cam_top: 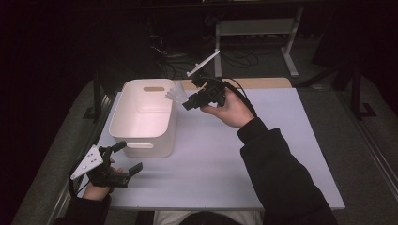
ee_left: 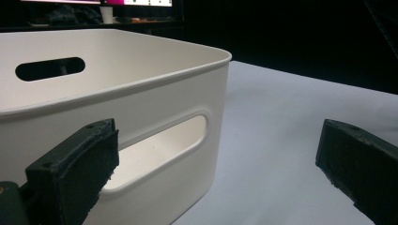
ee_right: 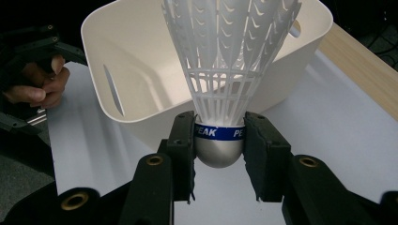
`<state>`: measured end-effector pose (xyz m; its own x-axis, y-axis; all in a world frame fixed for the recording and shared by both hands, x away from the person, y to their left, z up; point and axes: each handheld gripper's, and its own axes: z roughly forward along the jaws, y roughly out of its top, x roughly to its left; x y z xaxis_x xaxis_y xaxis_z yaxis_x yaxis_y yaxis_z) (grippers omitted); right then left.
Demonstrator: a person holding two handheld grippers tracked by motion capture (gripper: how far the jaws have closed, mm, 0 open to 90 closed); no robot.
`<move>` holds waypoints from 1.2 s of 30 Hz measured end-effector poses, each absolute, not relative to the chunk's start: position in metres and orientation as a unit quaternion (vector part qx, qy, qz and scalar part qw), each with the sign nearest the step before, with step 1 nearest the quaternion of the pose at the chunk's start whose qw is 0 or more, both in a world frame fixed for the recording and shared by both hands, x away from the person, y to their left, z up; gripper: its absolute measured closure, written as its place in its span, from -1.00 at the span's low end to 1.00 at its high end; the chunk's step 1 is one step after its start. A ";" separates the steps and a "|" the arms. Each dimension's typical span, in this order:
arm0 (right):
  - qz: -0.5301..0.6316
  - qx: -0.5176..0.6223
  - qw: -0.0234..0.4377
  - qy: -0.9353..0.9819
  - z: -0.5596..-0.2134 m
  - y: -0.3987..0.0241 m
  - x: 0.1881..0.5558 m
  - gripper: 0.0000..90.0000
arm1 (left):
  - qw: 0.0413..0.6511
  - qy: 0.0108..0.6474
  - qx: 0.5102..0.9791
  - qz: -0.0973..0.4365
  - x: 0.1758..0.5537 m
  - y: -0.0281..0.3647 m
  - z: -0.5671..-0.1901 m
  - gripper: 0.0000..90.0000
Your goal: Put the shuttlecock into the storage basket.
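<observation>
- Nearest the camera in the high view, the left gripper rests at the table's front edge, just beside the bin's near handle slot; its jaws stand wide apart with nothing between them, seemingly waiting its turn.
- Mid-table, the white plastic bin sits open-topped, apparently the drop point for the work in hand.
- Beyond it, the right gripper clamps a white plastic shuttlecock by its silvery rounded base, jaws part closed around it, skirt pointing toward the bin, likely so it can be released inside.
- A blue band above the base reads "PEAK" and then "PE", the rest hidden by a jaw.
</observation>
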<state>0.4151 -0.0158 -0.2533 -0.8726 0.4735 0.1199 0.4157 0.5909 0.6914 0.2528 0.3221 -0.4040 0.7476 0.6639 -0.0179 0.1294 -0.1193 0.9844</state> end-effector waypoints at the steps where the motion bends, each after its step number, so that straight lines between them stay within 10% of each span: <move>1: 0.377 0.249 0.038 0.891 -0.253 -0.016 0.415 0.42 | 0.603 0.278 0.714 0.222 0.253 0.322 -0.404 -1.00; 36: 0.375 0.228 0.021 0.898 -0.258 0.022 0.423 0.42 | 0.603 0.277 0.715 0.221 0.253 0.323 -0.404 -1.00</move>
